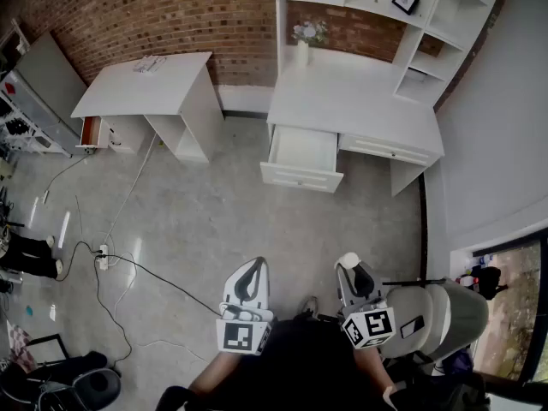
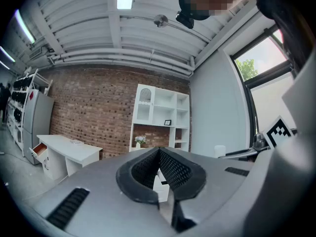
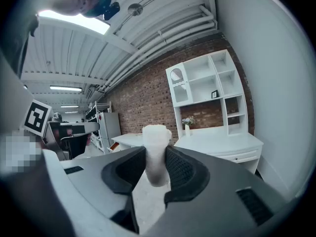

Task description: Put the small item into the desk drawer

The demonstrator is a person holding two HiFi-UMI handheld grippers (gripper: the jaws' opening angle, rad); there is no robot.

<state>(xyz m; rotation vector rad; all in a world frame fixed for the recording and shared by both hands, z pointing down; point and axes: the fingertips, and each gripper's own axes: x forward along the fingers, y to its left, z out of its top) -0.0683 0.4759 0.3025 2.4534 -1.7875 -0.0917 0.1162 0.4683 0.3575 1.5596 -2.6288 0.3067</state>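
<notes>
My right gripper (image 3: 154,168) is shut on a small white item (image 3: 156,152) that stands up between its black pads; in the head view the small white item (image 1: 348,261) shows at the tip of the right gripper (image 1: 353,274). My left gripper (image 1: 249,282) is held beside it, and the left gripper (image 2: 159,171) has its jaws together at the tips with nothing held. The white desk (image 1: 351,110) stands far ahead, its left drawer (image 1: 302,157) pulled open. The desk (image 3: 222,143) also shows in the right gripper view.
A second white table (image 1: 150,84) stands at the left by the brick wall. Cables (image 1: 111,259) trail over the floor at the left. A grey chair (image 1: 441,315) is close at my right. White shelves (image 1: 402,15) rise over the desk, with a vase of flowers (image 1: 306,37).
</notes>
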